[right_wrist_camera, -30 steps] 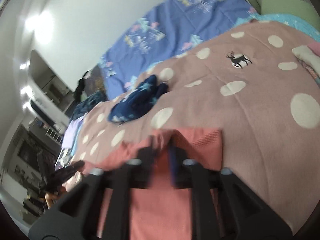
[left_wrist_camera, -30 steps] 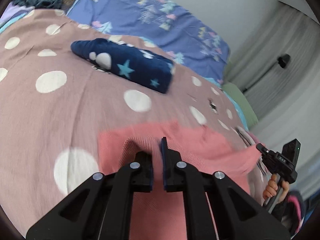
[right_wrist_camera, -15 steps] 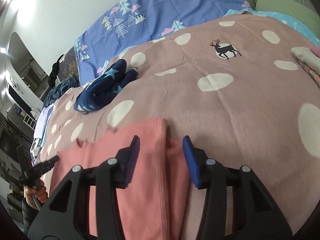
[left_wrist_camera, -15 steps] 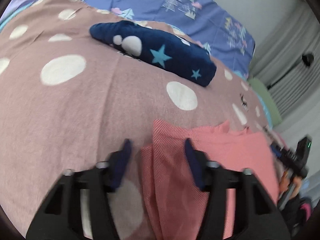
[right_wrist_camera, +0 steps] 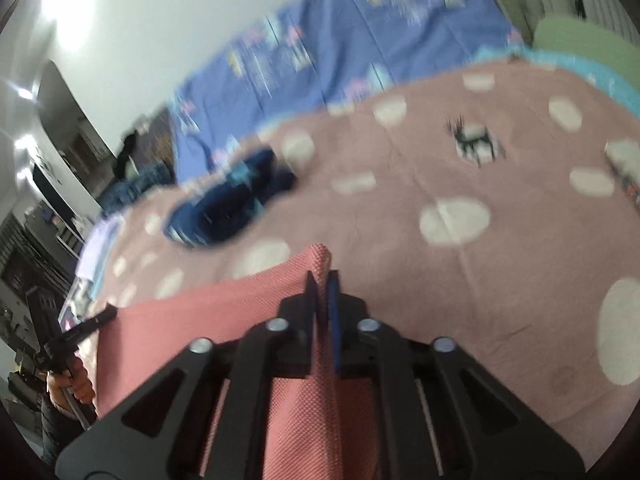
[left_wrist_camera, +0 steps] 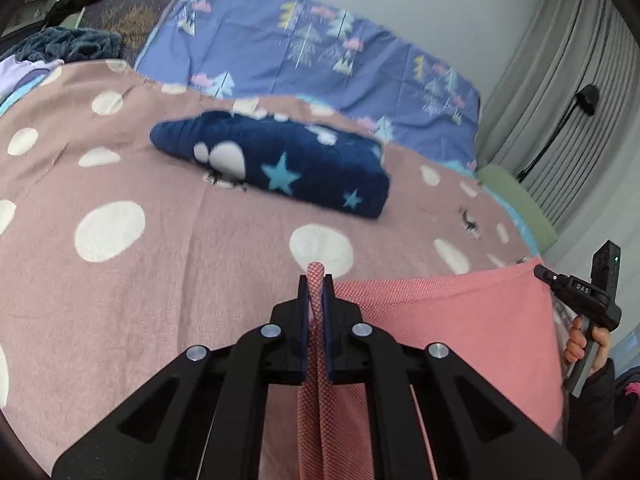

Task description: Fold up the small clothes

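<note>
A pink knit garment hangs stretched between my two grippers above the bed. My left gripper is shut on its left corner, with a tip of cloth poking out between the fingers. My right gripper is shut on the opposite corner of the same pink garment. The right gripper also shows at the right edge of the left wrist view, held in a hand. The right wrist view is blurred.
A folded navy fleece with stars lies further back on the brown polka-dot bedspread. A blue tree-print sheet lies behind. Grey curtains and a green cushion are at the right. Folded clothes lie at the bed's right.
Both grippers were open over the garment lying flat half a second ago. Now both have shut on its corners and lifted it off the bedspread.
</note>
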Demonstrator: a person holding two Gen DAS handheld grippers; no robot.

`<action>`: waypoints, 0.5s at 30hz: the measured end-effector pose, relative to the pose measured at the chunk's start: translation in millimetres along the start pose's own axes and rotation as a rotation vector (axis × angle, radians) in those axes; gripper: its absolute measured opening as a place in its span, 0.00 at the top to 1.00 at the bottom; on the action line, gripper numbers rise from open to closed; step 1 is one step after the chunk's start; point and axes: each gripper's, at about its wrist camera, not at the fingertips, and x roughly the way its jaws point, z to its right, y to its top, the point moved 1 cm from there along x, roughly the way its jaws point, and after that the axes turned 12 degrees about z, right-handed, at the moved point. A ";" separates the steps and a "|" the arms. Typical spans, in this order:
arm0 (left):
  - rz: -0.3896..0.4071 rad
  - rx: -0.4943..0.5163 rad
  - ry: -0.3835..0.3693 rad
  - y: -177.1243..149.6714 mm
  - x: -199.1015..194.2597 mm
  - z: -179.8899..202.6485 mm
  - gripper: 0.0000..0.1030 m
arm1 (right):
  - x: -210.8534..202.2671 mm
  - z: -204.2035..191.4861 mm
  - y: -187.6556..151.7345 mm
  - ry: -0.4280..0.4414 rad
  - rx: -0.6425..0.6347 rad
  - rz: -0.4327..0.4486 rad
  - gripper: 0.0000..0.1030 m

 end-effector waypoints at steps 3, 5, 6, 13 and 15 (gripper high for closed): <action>-0.085 0.037 0.100 -14.0 25.9 -6.9 0.93 | 9.8 12.0 -12.9 -0.043 0.022 -0.041 0.74; -0.101 0.028 0.129 -19.8 24.5 -11.4 0.81 | 0.8 22.9 -16.0 -0.031 0.060 -0.016 0.73; -0.079 0.027 0.145 -20.5 15.7 -10.6 0.79 | -5.7 30.2 -14.6 -0.033 0.076 -0.001 0.73; -0.096 0.237 -0.060 -55.1 -48.3 117.8 0.73 | -17.7 67.9 -20.3 0.027 0.193 -0.055 0.77; -0.134 0.360 -0.178 -89.3 -60.8 182.7 0.66 | -19.2 71.4 -22.2 0.060 0.210 -0.073 0.77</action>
